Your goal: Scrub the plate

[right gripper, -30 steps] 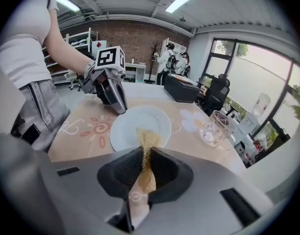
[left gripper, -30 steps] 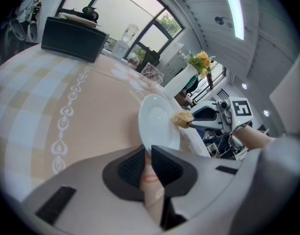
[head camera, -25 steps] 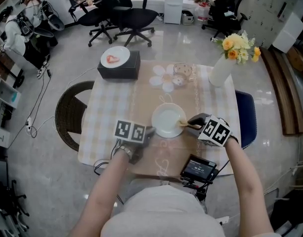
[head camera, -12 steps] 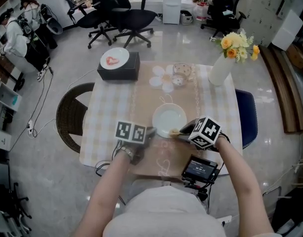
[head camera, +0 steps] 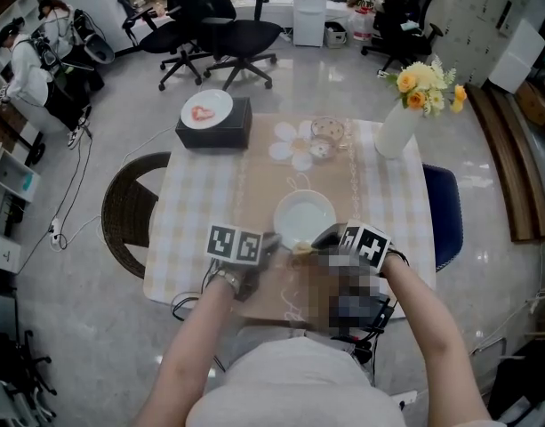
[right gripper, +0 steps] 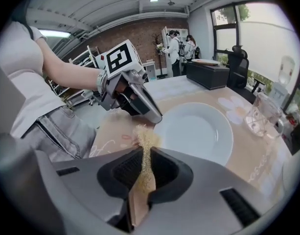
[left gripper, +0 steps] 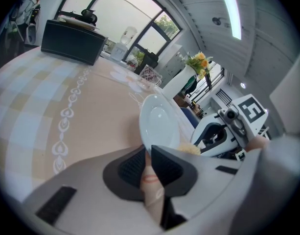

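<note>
A white plate (head camera: 305,216) sits near the front of the checked tablecloth. My left gripper (head camera: 274,238) is shut on the plate's near-left rim; in the left gripper view the plate (left gripper: 159,126) stands just beyond the closed left gripper (left gripper: 149,153). My right gripper (head camera: 315,238) is shut on a yellowish fibrous scrub pad (head camera: 301,248), which sits just off the plate's near rim. In the right gripper view the scrub pad (right gripper: 146,141) sticks up from the right gripper (right gripper: 146,163), with the plate (right gripper: 198,131) beyond it and the left gripper (right gripper: 140,104) at the plate's rim.
A black box (head camera: 214,121) carrying a small plate stands at the table's far left. A glass cup (head camera: 327,132) and a white vase of flowers (head camera: 399,124) are at the back. A round dark chair (head camera: 125,207) is left of the table.
My right gripper has slid the scrub pad from the plate's right side across to its near edge, close to the left gripper. The left gripper has stayed on the rim.
</note>
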